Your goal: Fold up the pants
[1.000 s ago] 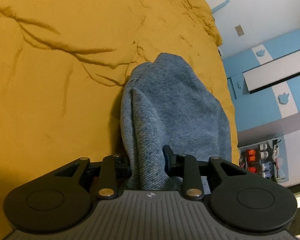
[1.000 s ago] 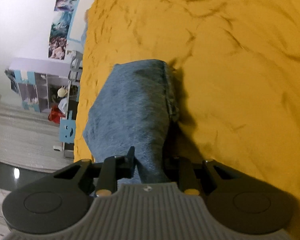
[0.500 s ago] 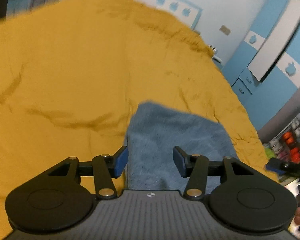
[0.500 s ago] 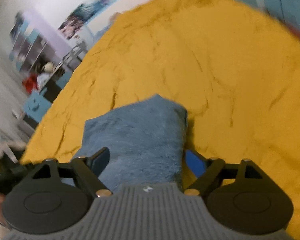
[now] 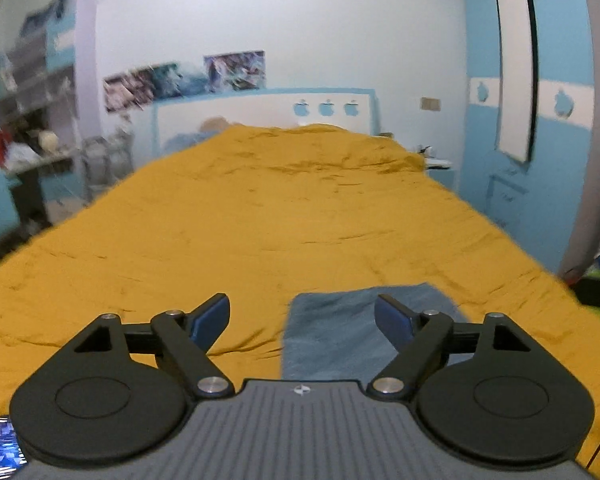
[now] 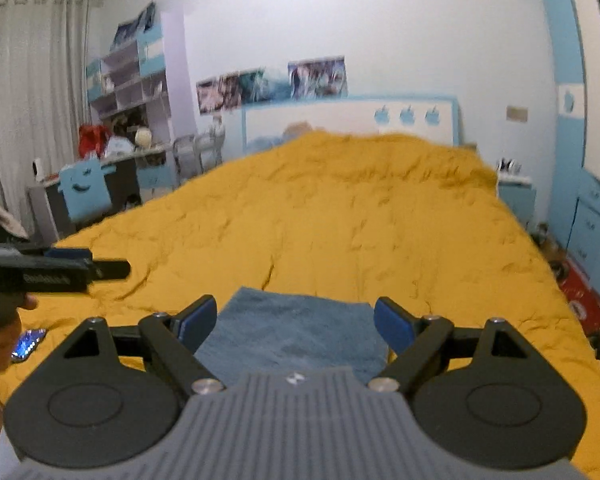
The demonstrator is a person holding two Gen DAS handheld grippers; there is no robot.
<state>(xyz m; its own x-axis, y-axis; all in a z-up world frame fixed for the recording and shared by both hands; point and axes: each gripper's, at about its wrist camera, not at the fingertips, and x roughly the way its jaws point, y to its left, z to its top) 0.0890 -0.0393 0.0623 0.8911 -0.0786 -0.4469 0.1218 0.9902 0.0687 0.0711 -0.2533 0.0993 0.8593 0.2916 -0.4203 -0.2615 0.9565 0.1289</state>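
**Both grippers spread wide above folded pants on a bed**

Left gripper is seen from its own camera with its jaws spread wide and nothing held between them. Its blue-padded fingertips are raised above a bed covered in a mustard-yellow blanket. The pants, blue denim folded into a compact rectangle, are laid flat on the blanket near the bed's foot, below and slightly right of the gripper's centre. No contact with the fabric is shown.

The right gripper is likewise spread wide and empty. In its view the pants are framed between the two fingers, lying flat on the bed. At the left edge of this view, the left gripper is seen from the side, held by a hand over the blanket.

A white headboard with blue apple shapes is set against the far wall, with posters above it. Shelves and a curtain are seen to the left, and a blue wardrobe to the right.
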